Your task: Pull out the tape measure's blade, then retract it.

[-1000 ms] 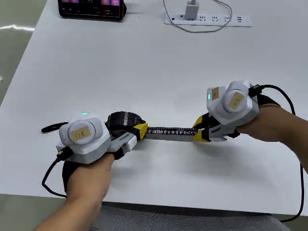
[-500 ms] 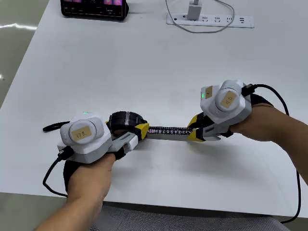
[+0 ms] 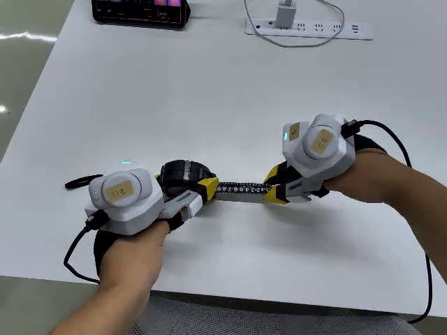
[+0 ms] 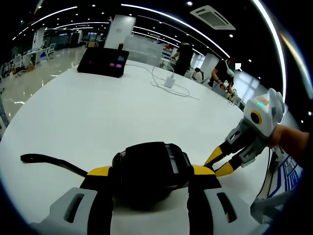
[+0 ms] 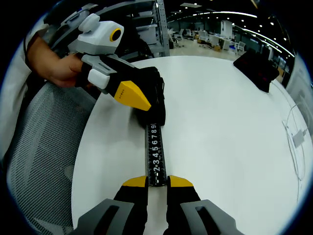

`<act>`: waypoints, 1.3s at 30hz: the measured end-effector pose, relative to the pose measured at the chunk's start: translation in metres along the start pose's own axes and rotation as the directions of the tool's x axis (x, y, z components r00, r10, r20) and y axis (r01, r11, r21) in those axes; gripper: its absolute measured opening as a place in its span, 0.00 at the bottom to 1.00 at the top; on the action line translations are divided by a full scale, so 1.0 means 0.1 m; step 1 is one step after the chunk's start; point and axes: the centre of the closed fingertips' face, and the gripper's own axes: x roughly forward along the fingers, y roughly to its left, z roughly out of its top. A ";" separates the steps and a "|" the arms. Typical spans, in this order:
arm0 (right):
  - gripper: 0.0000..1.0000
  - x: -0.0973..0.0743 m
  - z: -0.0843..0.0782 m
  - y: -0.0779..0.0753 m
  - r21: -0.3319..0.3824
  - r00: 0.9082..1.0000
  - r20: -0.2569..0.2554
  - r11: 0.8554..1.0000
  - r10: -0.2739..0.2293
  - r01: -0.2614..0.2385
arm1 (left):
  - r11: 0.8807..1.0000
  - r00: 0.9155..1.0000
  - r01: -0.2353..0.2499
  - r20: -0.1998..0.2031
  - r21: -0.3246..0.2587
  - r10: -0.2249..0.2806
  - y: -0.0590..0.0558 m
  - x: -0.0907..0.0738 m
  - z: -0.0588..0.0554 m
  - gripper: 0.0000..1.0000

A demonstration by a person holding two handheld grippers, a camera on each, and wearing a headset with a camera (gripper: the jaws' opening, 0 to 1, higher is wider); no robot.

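Observation:
A black tape measure lies on the white table in the head view. My left gripper is shut on the tape measure's case. Its blade runs out to the right, black with white numbers. My right gripper is shut on the blade's end, with its yellow fingertips on either side. In the right gripper view the case sits at the blade's far end, held by the left gripper. A black wrist strap trails from the case.
A dark tablet lies at the table's far edge. A white power strip with a plugged charger and cable lies at the far right. The table's near edge runs just below both hands. Black cables trail from the grippers.
My right gripper has moved left toward the case with the blade's end in it, so less blade shows. The left gripper has held the case in place.

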 end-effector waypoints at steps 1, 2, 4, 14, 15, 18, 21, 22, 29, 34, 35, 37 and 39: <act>0.10 0.00 0.01 0.00 0.000 1.000 0.001 1.000 0.001 -0.001 | 1.000 1.000 0.000 0.000 0.000 0.000 0.00 0.00 0.00 0.56; 0.10 0.01 0.01 0.00 0.001 1.000 0.001 1.000 0.002 -0.002 | 1.000 1.000 0.000 0.000 0.000 0.000 0.00 0.00 0.00 0.56; 0.10 0.02 0.03 0.00 0.000 1.000 0.004 1.000 0.003 -0.003 | 1.000 1.000 0.001 0.000 -0.002 -0.001 0.01 0.00 0.00 0.56; 0.10 0.10 0.15 0.01 -0.010 1.000 0.019 1.000 0.013 -0.013 | 1.000 1.000 0.003 0.001 -0.008 -0.003 0.00 0.00 0.00 0.56; 0.10 0.11 0.17 0.01 -0.009 1.000 0.023 1.000 0.015 -0.014 | 1.000 1.000 0.004 0.001 -0.009 -0.004 0.00 -0.01 0.00 0.56; 0.10 0.14 0.21 0.02 -0.011 0.999 0.029 1.000 0.019 -0.018 | 1.000 1.000 0.005 0.002 -0.011 -0.005 0.00 0.00 0.00 0.56; 0.10 0.16 0.24 0.02 -0.013 0.999 0.034 1.000 0.021 -0.021 | 1.000 1.000 0.006 0.002 -0.012 -0.006 0.00 0.00 0.00 0.56; 0.10 0.17 0.25 0.02 -0.014 0.999 0.035 1.000 0.022 -0.022 | 1.000 1.000 0.006 0.002 -0.012 -0.006 0.00 0.01 0.00 0.56; 0.10 0.22 0.33 0.03 -0.021 0.999 0.048 0.999 0.026 -0.025 | 1.000 1.000 0.008 0.002 -0.016 -0.008 0.01 0.00 0.00 0.56; 0.10 0.26 0.38 0.04 -0.020 0.998 0.060 0.999 0.029 -0.028 | 1.000 1.000 0.008 0.001 -0.015 -0.008 0.00 -0.01 0.00 0.56; 0.10 0.27 0.39 0.04 -0.022 0.998 0.060 0.999 0.030 -0.028 | 1.000 1.000 0.008 0.002 -0.014 -0.008 0.00 -0.01 0.00 0.56; 0.10 0.28 0.40 0.04 -0.023 0.998 0.061 0.999 0.031 -0.030 | 1.000 1.000 0.008 0.001 -0.014 -0.008 0.01 0.00 0.00 0.56; 0.10 0.29 0.42 0.04 -0.025 0.997 0.064 0.999 0.032 -0.031 | 1.000 1.000 0.008 0.001 -0.015 -0.008 0.01 0.00 0.00 0.56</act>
